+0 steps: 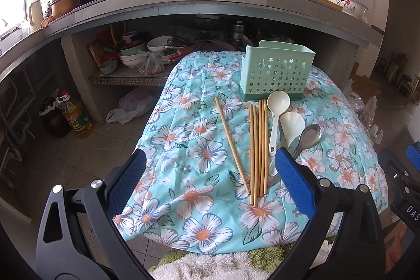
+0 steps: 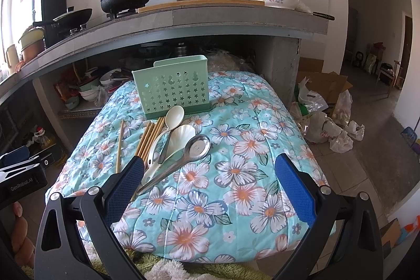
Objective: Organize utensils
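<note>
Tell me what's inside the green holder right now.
Nothing shows above the holder's rim or through its star holes, so it looks empty, though its floor is hidden. The chopsticks and spoons lie on the cloth in front.

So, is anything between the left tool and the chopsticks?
Nothing visible. The left tool is open above the floral cloth, and the chopsticks lie in plain sight ahead, in front of the green holder.
</note>
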Motion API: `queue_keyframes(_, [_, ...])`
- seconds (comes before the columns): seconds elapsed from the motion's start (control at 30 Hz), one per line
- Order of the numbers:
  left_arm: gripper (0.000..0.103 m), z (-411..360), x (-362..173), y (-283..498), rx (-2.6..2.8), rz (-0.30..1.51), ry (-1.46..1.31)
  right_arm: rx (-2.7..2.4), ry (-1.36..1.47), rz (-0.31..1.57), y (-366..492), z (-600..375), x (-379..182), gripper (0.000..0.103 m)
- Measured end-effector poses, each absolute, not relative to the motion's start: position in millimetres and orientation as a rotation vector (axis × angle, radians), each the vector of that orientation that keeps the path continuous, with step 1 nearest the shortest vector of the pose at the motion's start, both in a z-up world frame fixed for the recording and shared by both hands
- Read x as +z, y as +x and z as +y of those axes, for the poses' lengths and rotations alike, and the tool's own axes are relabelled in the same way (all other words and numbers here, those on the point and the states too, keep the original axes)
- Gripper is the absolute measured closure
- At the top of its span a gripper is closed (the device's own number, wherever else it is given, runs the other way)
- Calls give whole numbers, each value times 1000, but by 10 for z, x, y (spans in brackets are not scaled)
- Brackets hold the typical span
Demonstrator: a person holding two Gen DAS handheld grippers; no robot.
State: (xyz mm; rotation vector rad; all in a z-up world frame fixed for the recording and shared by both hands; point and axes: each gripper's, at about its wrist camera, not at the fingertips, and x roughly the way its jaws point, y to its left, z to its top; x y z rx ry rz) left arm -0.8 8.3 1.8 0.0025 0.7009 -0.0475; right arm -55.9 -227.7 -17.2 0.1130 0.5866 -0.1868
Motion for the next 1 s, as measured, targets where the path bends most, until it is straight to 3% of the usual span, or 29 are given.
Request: queue_keyframes(1.0, [8, 65, -26, -21, -48, 704, 4, -183, 118, 591, -552, -2279, -187, 6])
